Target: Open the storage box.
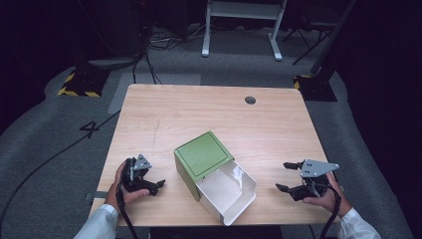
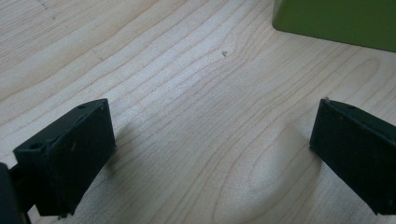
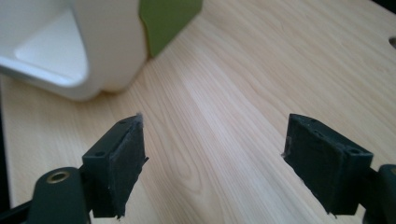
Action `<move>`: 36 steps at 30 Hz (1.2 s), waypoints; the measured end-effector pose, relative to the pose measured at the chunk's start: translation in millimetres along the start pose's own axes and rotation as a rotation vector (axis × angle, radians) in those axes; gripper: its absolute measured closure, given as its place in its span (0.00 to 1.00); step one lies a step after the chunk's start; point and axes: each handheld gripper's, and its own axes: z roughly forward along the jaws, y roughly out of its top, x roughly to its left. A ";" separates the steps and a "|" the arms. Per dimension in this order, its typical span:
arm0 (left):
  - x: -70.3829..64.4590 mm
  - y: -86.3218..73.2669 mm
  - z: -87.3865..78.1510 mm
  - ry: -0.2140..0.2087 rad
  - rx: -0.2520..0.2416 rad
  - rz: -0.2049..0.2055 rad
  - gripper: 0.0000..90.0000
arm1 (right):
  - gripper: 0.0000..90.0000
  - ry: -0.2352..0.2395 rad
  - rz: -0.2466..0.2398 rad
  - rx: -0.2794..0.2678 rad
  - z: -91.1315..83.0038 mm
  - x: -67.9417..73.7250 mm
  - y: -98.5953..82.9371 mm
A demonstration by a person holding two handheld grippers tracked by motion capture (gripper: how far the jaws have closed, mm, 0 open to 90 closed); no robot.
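A green box (image 1: 203,155) lies near the front middle of the wooden table (image 1: 209,109), with its white inner drawer (image 1: 226,192) slid out toward the front edge and empty inside. My left gripper (image 1: 158,185) rests low at the front left, open, a short gap from the box's left side; the green wall (image 2: 336,21) shows at the top right of the left gripper view. My right gripper (image 1: 285,176) stands open at the front right, apart from the drawer. In the right gripper view the white drawer (image 3: 70,46) and a green corner (image 3: 168,21) sit at the upper left.
A round cable hole (image 1: 250,100) sits near the table's far right edge. Beyond the table are floor cables (image 1: 149,55), a white desk frame (image 1: 241,25) and a yellow-black striped stand base (image 1: 79,87) at the left.
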 end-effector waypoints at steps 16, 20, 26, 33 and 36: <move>-0.1 0.0 0.0 0.000 0.000 0.000 0.00 | 0.23 -0.134 0.160 0.092 3.2 -27.6 -59.4; 0.0 0.0 0.0 0.000 0.000 0.000 0.00 | 0.22 -0.147 0.224 0.078 3.3 -31.5 -74.7; 0.0 0.0 0.0 0.000 0.000 0.000 0.00 | 0.21 -0.166 0.279 0.071 -2.4 -33.8 -81.8; -0.1 -0.1 0.0 0.000 0.000 0.000 0.00 | 0.20 -0.209 0.345 0.081 -10.3 -33.7 -88.9; -0.1 0.0 0.0 0.000 0.000 0.000 0.00 | 0.20 -0.222 0.357 0.081 -15.0 -34.0 -92.8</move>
